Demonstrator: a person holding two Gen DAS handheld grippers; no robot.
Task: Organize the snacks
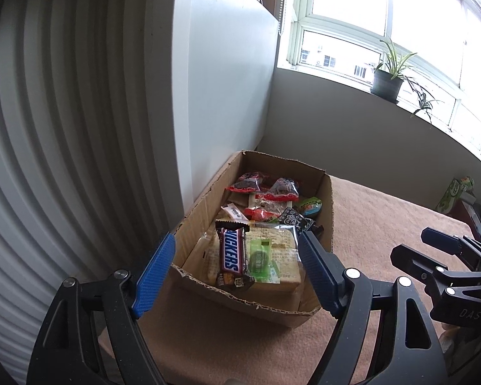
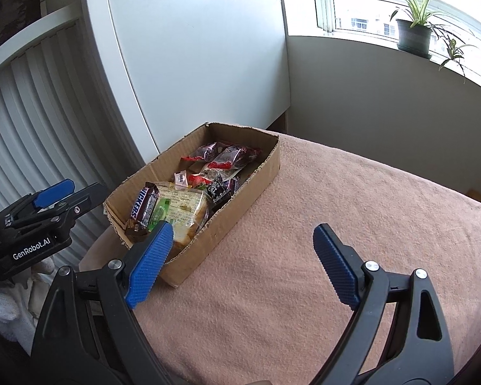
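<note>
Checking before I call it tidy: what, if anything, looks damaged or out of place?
Only the cardboard box: its cut rim is ragged and torn, worst at the near edge. The Snickers bar and other snacks lie inside; none has spilled onto the blanket.

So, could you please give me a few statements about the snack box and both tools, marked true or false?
1. The cardboard box holds several wrapped snacks. True.
2. The Snickers bar lies on the cloth outside the box. False: it lies in the box, at the near end.
3. The left tool is open and holds nothing. True.
4. The right tool grips a snack. False: it is open and empty.
5. A potted plant stands on the windowsill. True.
</note>
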